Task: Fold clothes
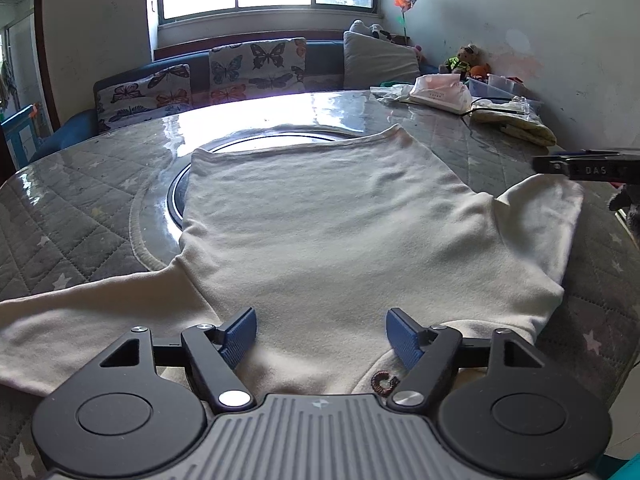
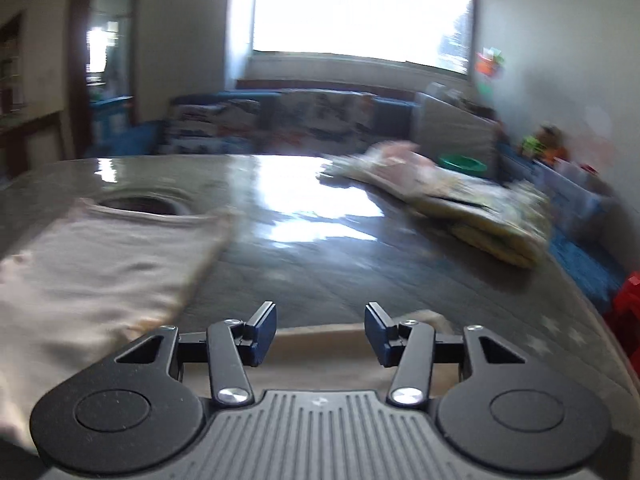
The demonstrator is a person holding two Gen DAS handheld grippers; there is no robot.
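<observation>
I see the cream shirt [image 1: 320,216] lying flat on the round grey surface [image 1: 72,208], with its neck end right under my left hand-held gripper [image 1: 321,336] and its bottom hem lying over the dark round hole in the middle of the surface. My left hand-held gripper is wide open and holds nothing; it hangs just over the shirt near the collar. My right hand-held gripper [image 2: 320,330] is wide open too and holds nothing. It sits beside the shirt's right sleeve [image 1: 540,216], and its picture is blurry, so I cannot tell if it touches the cloth. I think things could go wrong if I pinch only the top layer, because then the shirt would open up and not fold. The left sleeve reaches to the near edge of the surface, so a hard pull could drag the shirt off. The far hem could sag into the hole and bunch up. There is lots of bare room to the right of the shirt, but a pile of bags and cloth [image 1: 512,120] sits far beyond the right sleeve, so I should not swing out there.
</observation>
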